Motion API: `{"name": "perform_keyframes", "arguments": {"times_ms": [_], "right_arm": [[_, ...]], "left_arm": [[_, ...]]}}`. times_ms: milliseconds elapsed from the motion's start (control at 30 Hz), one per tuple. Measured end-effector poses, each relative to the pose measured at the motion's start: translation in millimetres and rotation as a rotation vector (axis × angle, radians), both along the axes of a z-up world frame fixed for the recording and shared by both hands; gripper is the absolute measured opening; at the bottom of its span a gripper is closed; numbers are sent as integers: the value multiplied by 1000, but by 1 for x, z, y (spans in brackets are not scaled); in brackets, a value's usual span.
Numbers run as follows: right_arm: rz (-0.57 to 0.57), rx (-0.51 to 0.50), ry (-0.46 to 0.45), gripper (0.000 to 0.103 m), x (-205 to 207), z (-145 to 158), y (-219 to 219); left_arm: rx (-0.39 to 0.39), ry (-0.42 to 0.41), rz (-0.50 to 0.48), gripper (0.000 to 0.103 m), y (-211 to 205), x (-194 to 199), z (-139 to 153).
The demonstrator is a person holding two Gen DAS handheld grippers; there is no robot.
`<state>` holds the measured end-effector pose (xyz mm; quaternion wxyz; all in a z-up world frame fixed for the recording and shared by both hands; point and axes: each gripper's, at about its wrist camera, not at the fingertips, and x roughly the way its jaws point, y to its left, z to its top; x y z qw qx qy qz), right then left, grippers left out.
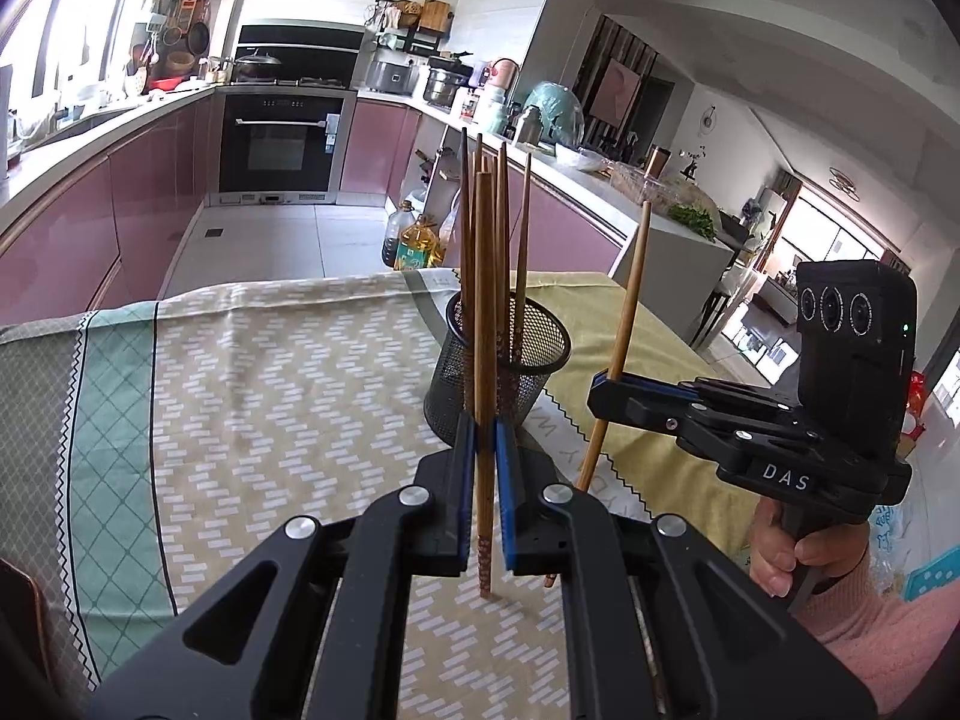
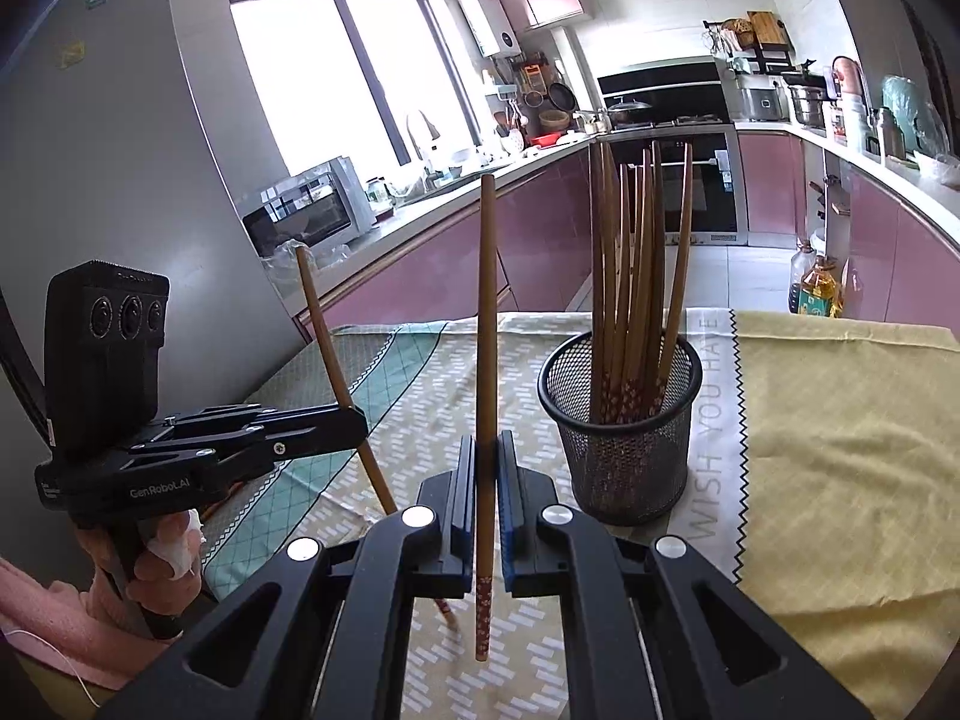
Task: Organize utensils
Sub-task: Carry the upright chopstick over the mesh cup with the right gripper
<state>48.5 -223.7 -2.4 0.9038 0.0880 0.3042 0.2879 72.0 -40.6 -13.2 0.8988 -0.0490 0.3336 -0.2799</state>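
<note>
On the desk (image 1: 252, 372), which is covered by a patterned cloth (image 2: 420, 372) and, beside it, a yellow cloth (image 2: 840, 450), stands a black mesh holder (image 2: 624, 438) with a bundle of wooden chopsticks (image 2: 630, 276) upright in it, their thin ends fanning outward above the rim.

Left tongs (image 1: 485, 480): pressed together on a single chopstick (image 1: 483, 312), which stands nearly upright between the blue pads; its decorated lower end hangs clear below the jaws, above the cloth. From the left wrist view this chopstick lines up in front of the holder (image 1: 498, 372).

Right tongs (image 2: 487, 480): likewise pinching one chopstick (image 2: 487, 312), held near-vertical, its patterned end below the jaws and its plain end rising toward the window. The holder stands just to the right of these tongs.

Each view shows the other tool from the side, gripped by a hand (image 1: 780, 558) in a pink sleeve (image 1: 882, 618); there the held chopstick (image 1: 624, 330) appears slightly tilted. Both tongs are near the holder, apart from it.

A kitchen with pink cabinets (image 1: 120, 222) and an oven (image 1: 279, 144) fills the background.
</note>
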Motion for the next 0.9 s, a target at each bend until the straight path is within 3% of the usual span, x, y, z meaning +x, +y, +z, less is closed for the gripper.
{"name": "perform_keyframes", "arguments": {"times_ms": [900], "right_arm": [[-21,-1,-50,6,5,19,-5]], "left_arm": [[6,-64,-6,8,-6,-3,20]]}}
